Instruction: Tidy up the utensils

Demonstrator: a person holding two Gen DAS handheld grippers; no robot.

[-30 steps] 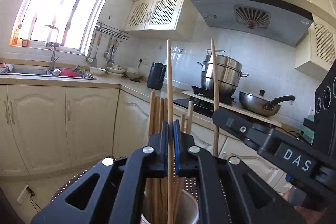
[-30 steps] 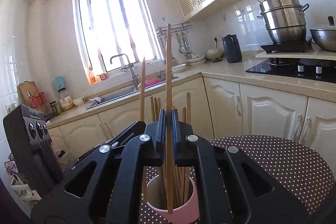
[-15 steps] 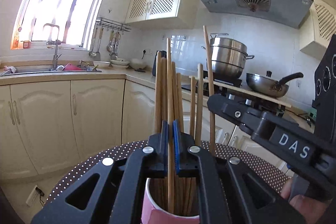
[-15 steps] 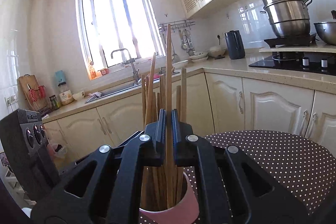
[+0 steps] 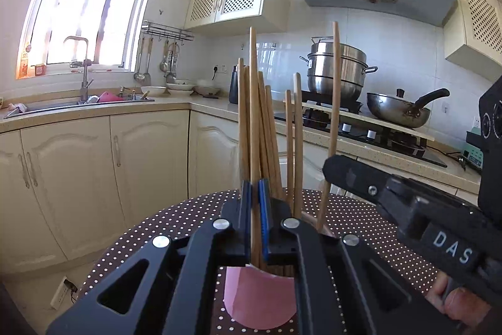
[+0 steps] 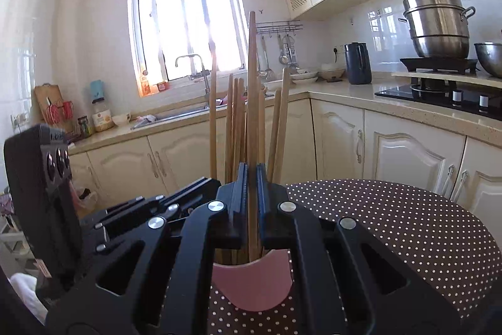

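Two grippers, left gripper (image 5: 254, 193) and right gripper (image 6: 251, 178), each have jaws clenched on one chopstick (image 5: 252, 102) above one pink cup (image 5: 259, 300).

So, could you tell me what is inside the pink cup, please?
The pink cup holds a bundle of wooden chopsticks standing upright. Each gripper pinches one more chopstick above it. The cup's bottom and the chopstick tips are hidden by the grippers.

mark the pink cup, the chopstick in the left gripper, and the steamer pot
pink cup (image 5: 260, 297), left wrist view, front wall.
chopstick (image 5: 253, 102), left wrist view, shaft above the jaws.
steamer pot (image 6: 439, 24), right wrist view, side of the steel body.
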